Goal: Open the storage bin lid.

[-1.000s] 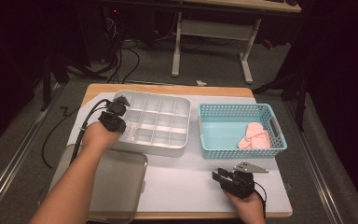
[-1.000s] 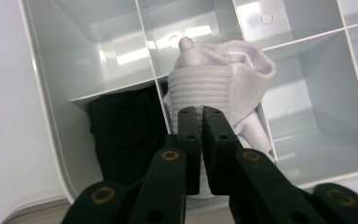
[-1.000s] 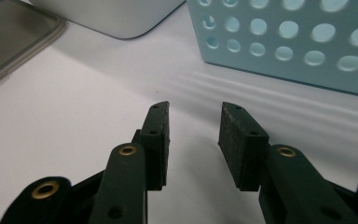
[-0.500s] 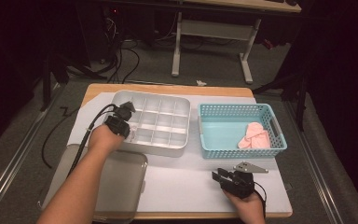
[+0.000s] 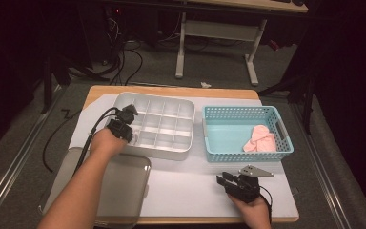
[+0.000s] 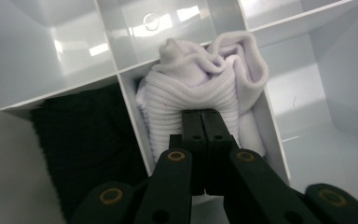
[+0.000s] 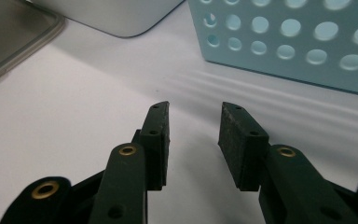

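Observation:
A white divided tray (image 5: 157, 151) stands at the back left of the table. My left gripper (image 5: 124, 125) reaches down into its near left part. In the left gripper view the jaws are shut flat against each other, and the left gripper (image 6: 201, 112) touches a folded white sock (image 6: 205, 74) with its tips. That sock fills one compartment. A black sock (image 6: 88, 140) lies in the compartment beside it. My right gripper (image 5: 226, 180) rests low near the table's front edge. Its jaws stand open over the bare white mat, with nothing between them (image 7: 195, 126).
A light blue perforated basket (image 5: 245, 155) sits right of the tray, with pink cloth pieces (image 5: 260, 139) in its right end. Its wall (image 7: 284, 42) rises just beyond my right gripper. A grey lid (image 5: 119, 186) lies at the front left.
My left gripper has shifted slightly to the right and nearer, over the tray's left compartments. The right gripper has stayed put.

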`<state>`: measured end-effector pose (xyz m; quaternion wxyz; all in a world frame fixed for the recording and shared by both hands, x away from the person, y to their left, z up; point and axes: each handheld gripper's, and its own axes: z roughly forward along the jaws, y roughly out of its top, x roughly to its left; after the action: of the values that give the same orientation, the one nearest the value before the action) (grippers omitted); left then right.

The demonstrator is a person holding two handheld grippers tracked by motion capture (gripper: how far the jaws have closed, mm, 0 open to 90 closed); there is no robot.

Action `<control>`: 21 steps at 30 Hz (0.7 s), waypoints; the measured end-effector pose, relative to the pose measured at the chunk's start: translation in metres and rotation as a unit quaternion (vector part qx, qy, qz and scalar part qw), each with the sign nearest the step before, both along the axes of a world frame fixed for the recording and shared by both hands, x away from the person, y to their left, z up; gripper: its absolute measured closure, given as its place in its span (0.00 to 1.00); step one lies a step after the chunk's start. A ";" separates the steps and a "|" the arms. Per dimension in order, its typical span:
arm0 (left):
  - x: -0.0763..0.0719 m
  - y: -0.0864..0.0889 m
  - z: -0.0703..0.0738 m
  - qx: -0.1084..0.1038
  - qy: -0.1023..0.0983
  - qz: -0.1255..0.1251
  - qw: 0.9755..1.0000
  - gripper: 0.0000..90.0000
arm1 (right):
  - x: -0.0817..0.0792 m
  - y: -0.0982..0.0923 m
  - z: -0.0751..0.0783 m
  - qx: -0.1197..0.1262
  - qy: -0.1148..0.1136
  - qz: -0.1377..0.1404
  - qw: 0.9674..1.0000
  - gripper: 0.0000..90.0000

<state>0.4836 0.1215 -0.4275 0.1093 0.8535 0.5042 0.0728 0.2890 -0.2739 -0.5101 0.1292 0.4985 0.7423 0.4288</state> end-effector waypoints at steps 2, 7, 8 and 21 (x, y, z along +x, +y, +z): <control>0.000 0.002 0.007 -0.002 -0.006 0.001 1.000 0.99 | 0.000 0.000 0.000 -0.001 0.001 0.000 1.000 0.70; 0.002 -0.002 0.016 -0.012 -0.020 0.003 1.000 1.00 | 0.000 0.000 0.000 -0.001 0.000 0.001 1.000 0.70; 0.002 -0.004 0.016 -0.009 -0.022 0.002 1.000 1.00 | 0.000 0.000 0.000 -0.002 0.000 0.001 1.000 0.70; 0.019 -0.015 -0.009 -0.009 0.013 0.006 1.000 1.00 | 0.000 0.000 0.000 -0.003 -0.003 0.004 1.000 0.70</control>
<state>0.5022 0.1062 -0.4365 0.1103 0.8501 0.5117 0.0577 0.2893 -0.2735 -0.5105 0.1312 0.4939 0.7450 0.4287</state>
